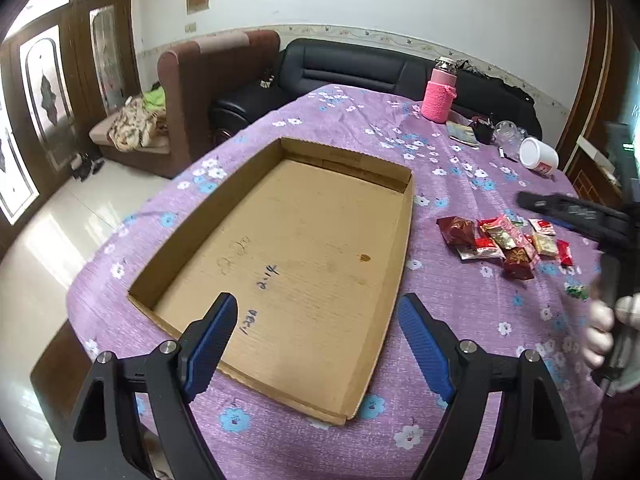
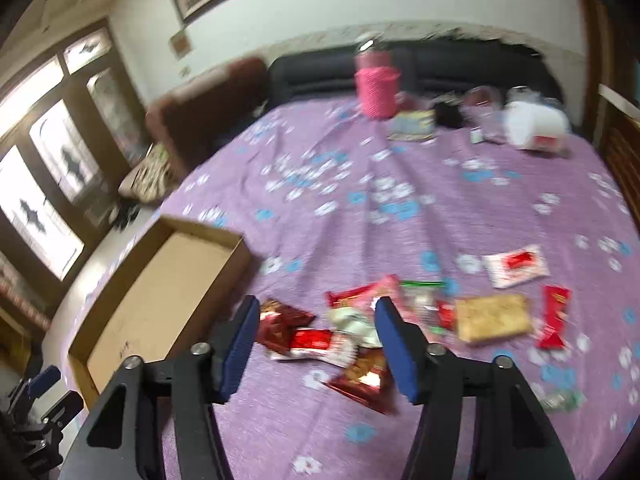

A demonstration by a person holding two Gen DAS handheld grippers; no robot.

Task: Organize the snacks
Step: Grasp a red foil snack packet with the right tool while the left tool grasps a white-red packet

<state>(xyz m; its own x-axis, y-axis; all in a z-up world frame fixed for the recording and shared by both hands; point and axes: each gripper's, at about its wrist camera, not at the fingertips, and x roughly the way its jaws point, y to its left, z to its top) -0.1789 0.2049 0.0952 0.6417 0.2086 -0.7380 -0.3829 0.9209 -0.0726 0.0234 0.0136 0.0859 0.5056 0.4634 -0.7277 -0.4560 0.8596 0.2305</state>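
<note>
Left claw (image 1: 316, 320): hovering above the near end of the box, its blue fingers (image 1: 210, 344) standing wide apart and holding nothing.
Right claw (image 2: 316, 338): hanging over the snacks, fingers spread apart with nothing between them; this view is blurring, so whether the tips are touching any packet I cannot tell.
Box (image 1: 280, 240): a shallow cardboard tray lying on the counter's left part, showing only bare cardboard with some pen marks on its floor.
Snacks (image 1: 508, 240): lying in a loose pile on the cloth to the right of the box, apart from it; red, dark red, pink and tan packets are overlapping one another.
Nearest packets: in the right wrist view a dark red packet (image 2: 280, 322) and a red-and-white one (image 2: 320, 344) are sitting between the finger lines, with a shiny red packet (image 2: 362, 380) just below them.
Outliers: a white packet with a red label (image 2: 516, 266) is lying beyond the pile, and a red stick packet (image 2: 554, 316) is sitting at its right edge.
Counter (image 1: 460, 360): wearing a purple cloth with blue and white flowers.
Far end: a pink-sleeved bottle (image 1: 439, 94) is standing upright, and a white cup (image 1: 538, 154) is lying near it among small clutter.
</note>
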